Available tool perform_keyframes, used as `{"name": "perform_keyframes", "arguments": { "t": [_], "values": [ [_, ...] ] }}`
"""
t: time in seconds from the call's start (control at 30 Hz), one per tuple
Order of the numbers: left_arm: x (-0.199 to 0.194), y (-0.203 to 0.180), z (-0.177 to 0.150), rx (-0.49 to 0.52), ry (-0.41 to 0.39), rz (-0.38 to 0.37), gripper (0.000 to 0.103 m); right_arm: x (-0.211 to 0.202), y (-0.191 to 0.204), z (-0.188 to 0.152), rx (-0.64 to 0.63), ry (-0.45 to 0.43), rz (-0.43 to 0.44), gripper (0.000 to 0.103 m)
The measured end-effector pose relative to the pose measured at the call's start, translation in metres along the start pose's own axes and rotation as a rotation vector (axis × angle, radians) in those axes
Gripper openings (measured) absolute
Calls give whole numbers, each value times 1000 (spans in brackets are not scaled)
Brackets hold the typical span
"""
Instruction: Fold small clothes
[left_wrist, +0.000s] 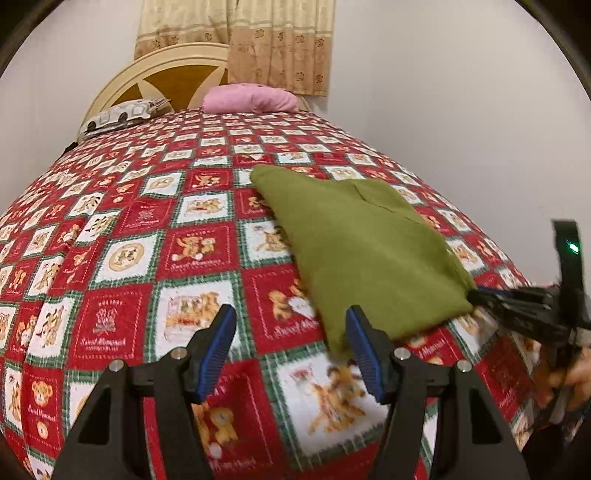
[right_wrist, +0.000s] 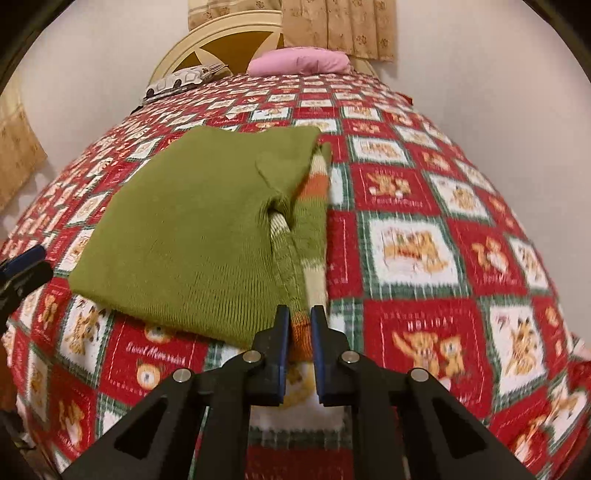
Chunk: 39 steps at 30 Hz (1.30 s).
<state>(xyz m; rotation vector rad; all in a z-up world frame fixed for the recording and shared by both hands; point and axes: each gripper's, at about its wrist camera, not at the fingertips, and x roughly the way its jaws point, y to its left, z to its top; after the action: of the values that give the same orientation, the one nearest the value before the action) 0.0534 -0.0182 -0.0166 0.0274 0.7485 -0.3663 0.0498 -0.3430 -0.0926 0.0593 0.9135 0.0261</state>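
While the left gripper hangs with its jaws spread wide and nothing between them, the green knitted garment lies just ahead and to its right on the teddy-bear bedspread, its near left corner beside the gripper's right finger. Already doubled over, the garment runs with its long axis from the bed's near edge toward the headboard. At its near right corner the right gripper has its jaws nearly together, pinching the striped orange-and-cream edge that peeks from under the green layer. So the right gripper has hold while the left is free and close, probably best placed to take the opposite corner. Farther off, a patterned pillow and a pink pillow sit well apart at the head, blocking nothing.
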Motion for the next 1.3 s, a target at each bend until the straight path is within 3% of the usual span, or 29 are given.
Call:
{"name": "perform_keyframes", "arguments": {
  "t": [0.1,0.17,0.27,0.43,0.47,0.5,0.53,0.63,0.8,0.93,1.03,1.1,1.17,1.3],
  "values": [
    [14,9,15,-33,18,9,64,-15,-4,10,34,-8,16,12],
    [27,10,26,-53,24,15,64,-36,1,26,25,-98,-17,14],
    [44,2,37,-62,22,21,64,-41,17,48,-7,-154,30,15],
    [64,-18,45,-46,18,54,64,16,50,68,-122,-67,18,14],
    [67,-21,44,-39,25,65,66,31,50,68,-132,-34,-23,12],
    [71,-23,44,-33,34,71,67,41,49,68,-134,-12,-61,0],
    [75,-25,43,-30,45,73,67,50,44,68,-123,-1,-76,0],
    [78,-30,42,-24,40,96,69,52,29,67,-40,-18,-29,0],
    [83,-41,41,4,29,133,69,58,30,69,-51,-41,-63,0],
    [83,-49,42,55,30,166,70,62,21,77,15,-39,-36,0],
    [75,-45,42,73,44,134,70,51,15,72,60,-49,25,0],
    [66,-33,41,61,39,66,74,34,6,64,112,-66,97,0],
    [59,-15,42,13,31,12,80,15,-7,55,159,-97,123,7],
    [62,14,53,-105,35,-49,84,-12,-35,42,219,-168,119,58]
  ]
}}
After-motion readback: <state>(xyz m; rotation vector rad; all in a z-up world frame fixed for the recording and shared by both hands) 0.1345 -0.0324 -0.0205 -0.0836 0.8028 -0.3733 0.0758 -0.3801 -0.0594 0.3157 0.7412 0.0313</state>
